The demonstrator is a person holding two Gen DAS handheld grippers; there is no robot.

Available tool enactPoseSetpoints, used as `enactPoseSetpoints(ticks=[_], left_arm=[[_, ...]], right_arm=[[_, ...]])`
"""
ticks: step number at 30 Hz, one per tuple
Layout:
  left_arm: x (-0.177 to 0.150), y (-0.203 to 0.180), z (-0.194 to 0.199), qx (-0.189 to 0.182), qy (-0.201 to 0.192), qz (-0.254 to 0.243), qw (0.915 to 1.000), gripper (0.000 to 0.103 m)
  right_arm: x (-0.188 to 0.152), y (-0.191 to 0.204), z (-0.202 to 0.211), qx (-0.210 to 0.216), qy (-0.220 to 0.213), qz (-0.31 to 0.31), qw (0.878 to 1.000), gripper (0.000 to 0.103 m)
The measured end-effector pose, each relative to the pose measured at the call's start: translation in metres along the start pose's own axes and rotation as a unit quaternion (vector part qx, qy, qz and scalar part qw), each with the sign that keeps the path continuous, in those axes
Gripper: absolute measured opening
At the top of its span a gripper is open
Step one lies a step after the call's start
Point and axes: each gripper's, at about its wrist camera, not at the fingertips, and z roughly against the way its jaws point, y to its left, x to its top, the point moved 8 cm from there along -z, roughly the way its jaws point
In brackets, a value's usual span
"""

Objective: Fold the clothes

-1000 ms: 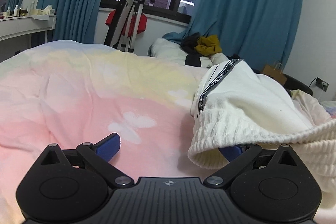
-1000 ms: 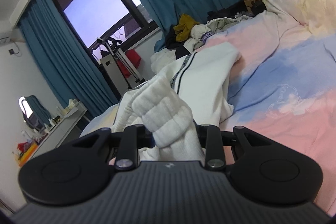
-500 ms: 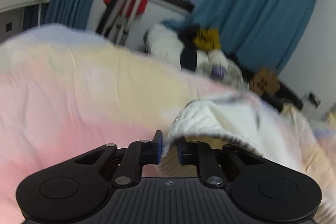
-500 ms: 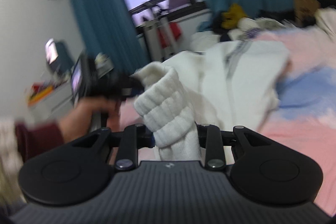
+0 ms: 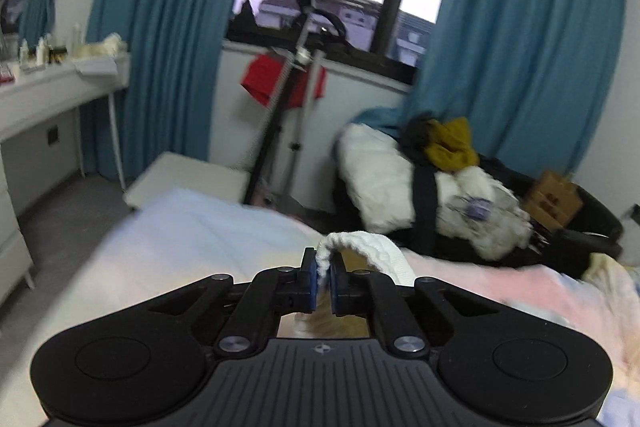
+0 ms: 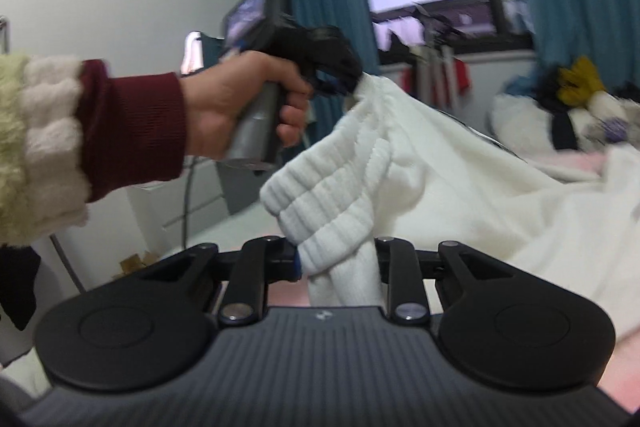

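Left gripper (image 5: 323,277) has its blue pads pressed together on a thin bit of the white garment's (image 6: 460,179) ribbed hem (image 5: 360,251), which arcs up and off to the right. The right gripper (image 6: 336,259) is pinching a fatter, bunched wad of that same ribbed edge — you can see the knit bulging up between the fingers. From the right wrist view the left hand (image 6: 236,115) holds its gripper up and to the far left, so the hem hangs between the two grips and the rest of the garment trails down to the right onto the pink bed (image 5: 500,279). My guess: both ends of the hem are held high to stretch it flat before laying it down for a fold (can't tell sweater or sweatpants from here). The clothes pile (image 5: 436,187) sits far right under the window.
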Motion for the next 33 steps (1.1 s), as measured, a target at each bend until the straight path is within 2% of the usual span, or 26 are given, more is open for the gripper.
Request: enactPoseSetpoints(ticks=[2, 5, 9, 12, 14, 17, 18, 20, 21, 22, 23, 24, 25, 27, 29, 33], left_arm=[[0.018, 0.025, -0.012, 0.011, -0.005, -0.008, 0.9999, 0.007], [0.029, 0.063, -0.045, 0.036, 0.006, -0.029, 0.9989, 0.007], [-0.005, 0.121, -0.092, 0.067, 0.054, -0.012, 0.9962, 0.007], [-0.040, 0.146, -0.121, 0.079, 0.079, -0.002, 0.9938, 0.008], [-0.053, 0.156, -0.130, 0.073, 0.078, 0.008, 0.9942, 0.010], [-0.058, 0.164, -0.128, 0.060, 0.068, 0.027, 0.9955, 0.016], [-0.058, 0.165, -0.125, 0.060, 0.068, 0.030, 0.9954, 0.023], [-0.063, 0.166, -0.109, 0.071, 0.063, 0.024, 0.9952, 0.026], [-0.066, 0.167, -0.101, 0.076, 0.061, 0.022, 0.9950, 0.034], [-0.068, 0.171, -0.089, 0.079, 0.059, 0.026, 0.9948, 0.043], [-0.069, 0.175, -0.077, 0.082, 0.057, 0.031, 0.9945, 0.046], [-0.072, 0.178, -0.063, 0.088, 0.053, 0.037, 0.9940, 0.050], [-0.074, 0.183, -0.047, 0.095, 0.051, 0.041, 0.9933, 0.052], [-0.082, 0.187, -0.015, 0.107, 0.050, 0.048, 0.9918, 0.053], [-0.090, 0.182, 0.019, 0.103, 0.047, 0.048, 0.9924, 0.055], [-0.116, 0.142, 0.088, 0.084, 0.046, -0.001, 0.9954, 0.058]], right_arm=[[0.010, 0.019, -0.028, 0.021, -0.006, 0.013, 1.000, 0.026], [0.004, 0.040, -0.077, 0.055, 0.003, 0.015, 0.998, 0.026], [-0.025, 0.054, -0.141, 0.072, 0.042, 0.021, 0.996, 0.026], [-0.057, 0.047, -0.170, 0.084, 0.085, 0.003, 0.993, 0.025], [-0.074, 0.042, -0.183, 0.078, 0.116, -0.016, 0.990, 0.023], [-0.078, 0.042, -0.182, 0.085, 0.116, -0.023, 0.989, 0.024], [-0.076, 0.043, -0.180, 0.086, 0.116, -0.022, 0.989, 0.025], [-0.071, 0.041, -0.174, 0.084, 0.113, -0.020, 0.990, 0.028], [-0.069, 0.039, -0.167, 0.086, 0.112, -0.017, 0.990, 0.030], [-0.067, 0.037, -0.161, 0.088, 0.110, -0.014, 0.990, 0.040], [-0.065, 0.036, -0.154, 0.085, 0.108, -0.011, 0.990, 0.049], [-0.061, 0.036, -0.145, 0.080, 0.101, -0.007, 0.992, 0.069], [-0.058, 0.035, -0.136, 0.075, 0.094, -0.003, 0.993, 0.083], [-0.049, 0.034, -0.117, 0.064, 0.083, 0.008, 0.994, 0.084], [-0.039, 0.033, -0.095, 0.053, 0.075, 0.023, 0.995, 0.084], [-0.014, 0.016, -0.047, 0.022, 0.053, 0.029, 0.998, 0.084]])
